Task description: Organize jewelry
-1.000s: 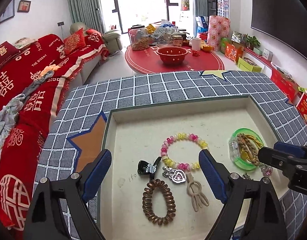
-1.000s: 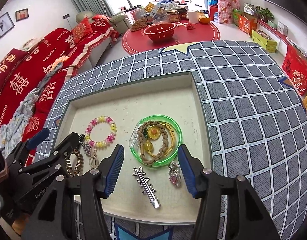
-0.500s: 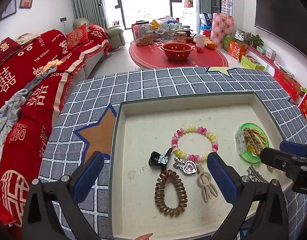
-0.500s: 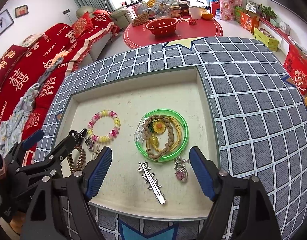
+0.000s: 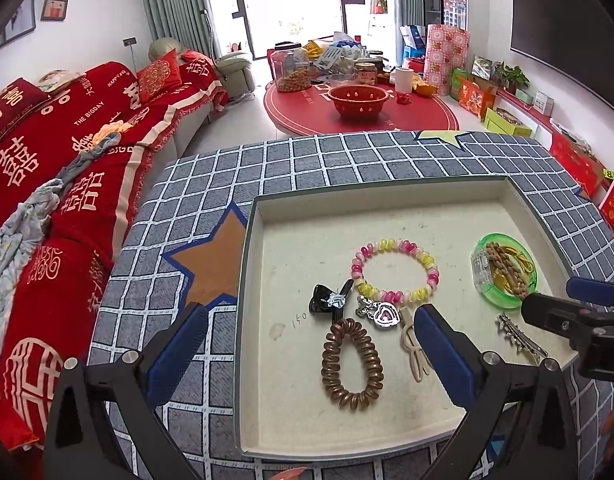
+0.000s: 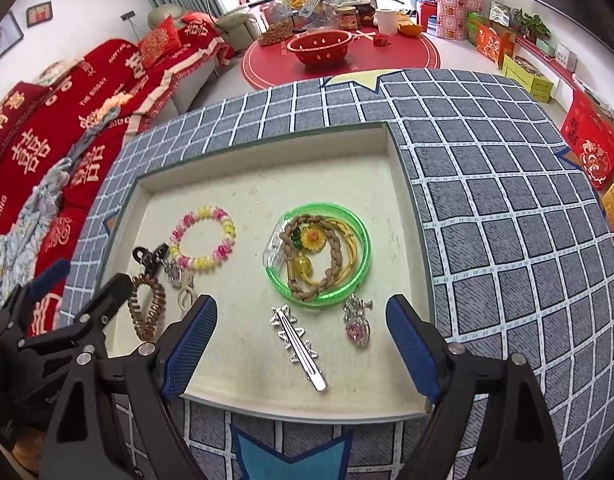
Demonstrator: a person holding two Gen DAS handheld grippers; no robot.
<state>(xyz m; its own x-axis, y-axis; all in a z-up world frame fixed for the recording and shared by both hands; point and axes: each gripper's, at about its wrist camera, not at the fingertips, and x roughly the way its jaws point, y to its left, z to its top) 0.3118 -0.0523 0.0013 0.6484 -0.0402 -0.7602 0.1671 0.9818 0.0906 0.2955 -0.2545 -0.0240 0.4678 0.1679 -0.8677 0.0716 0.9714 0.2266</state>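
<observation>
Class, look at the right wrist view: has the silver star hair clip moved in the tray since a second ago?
No. The silver star hair clip lies just below the green bangle, as before.

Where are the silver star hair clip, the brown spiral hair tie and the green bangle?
silver star hair clip [image 6: 297, 340], right wrist view, mid-bar.
brown spiral hair tie [image 5: 334, 364], left wrist view, left side of the coil.
green bangle [image 6: 363, 258], right wrist view, right rim.
</observation>
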